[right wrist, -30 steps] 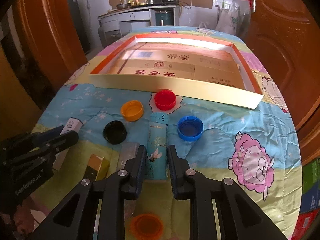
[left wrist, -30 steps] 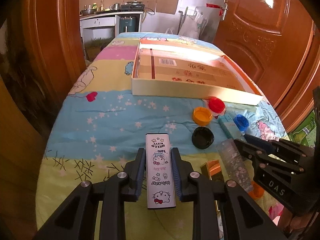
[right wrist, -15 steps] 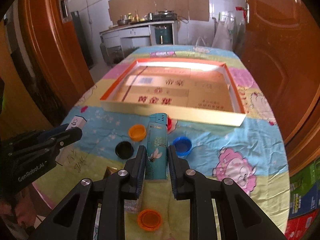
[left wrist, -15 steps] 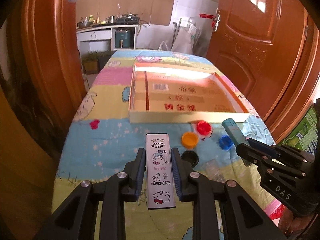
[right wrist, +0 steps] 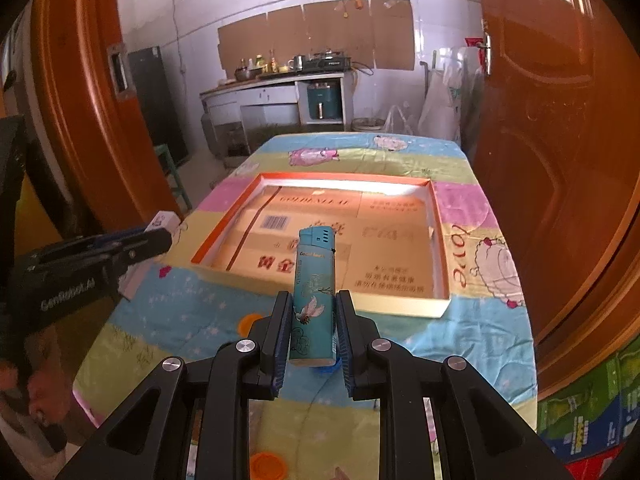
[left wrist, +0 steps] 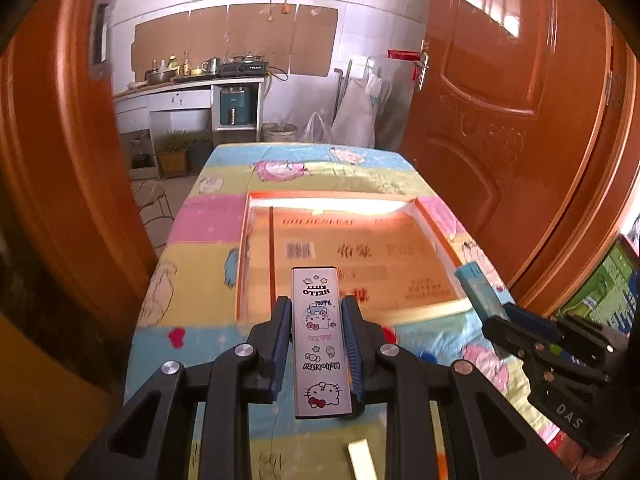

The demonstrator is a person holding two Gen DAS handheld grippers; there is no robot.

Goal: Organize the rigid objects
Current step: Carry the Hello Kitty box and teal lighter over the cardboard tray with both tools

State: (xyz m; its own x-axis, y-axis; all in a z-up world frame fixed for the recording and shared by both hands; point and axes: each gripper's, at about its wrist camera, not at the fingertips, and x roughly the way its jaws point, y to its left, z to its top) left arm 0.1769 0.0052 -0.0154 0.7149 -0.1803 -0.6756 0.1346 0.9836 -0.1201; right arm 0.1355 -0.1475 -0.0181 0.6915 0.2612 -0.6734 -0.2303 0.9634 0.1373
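A table draped in a pastel cartoon-print cloth point(right wrist: 472, 344) stands between two reddish-brown wooden doors, with a white-tiled kitchen area behind it. Nearest the viewer, the left gripper point(left wrist: 316, 356) has its jaws closed on a slim white rectangular box printed with Hello Kitty figures point(left wrist: 319, 338), the blue pads pressing both long sides; the box is carried clear of the cloth, its far end overlapping the near wall of the tray in the left wrist view. The right gripper point(right wrist: 311, 328) is likewise clamped on a teal plastic lighter with a crane motif point(right wrist: 313, 300), held lengthwise with its cap end pointing away, also off the cloth. On the cloth below the grippers lie an orange round bottle cap point(right wrist: 267, 465) at the near edge, a second orange cap point(right wrist: 248, 322) partly hidden beside the right gripper's left finger, and a blue cap point(right wrist: 326, 369) glimpsed under the lighter. A pale flat strip point(left wrist: 362, 460) lies near the left gripper; what it is cannot be told. Further on sits a wide shallow cardboard tray with orange-edged walls point(right wrist: 438, 236), its printed floor bare. Beyond the table's far end stand a white counter with cookware point(right wrist: 280, 80) and brown cardboard sheets fixed to the wall point(right wrist: 320, 36).
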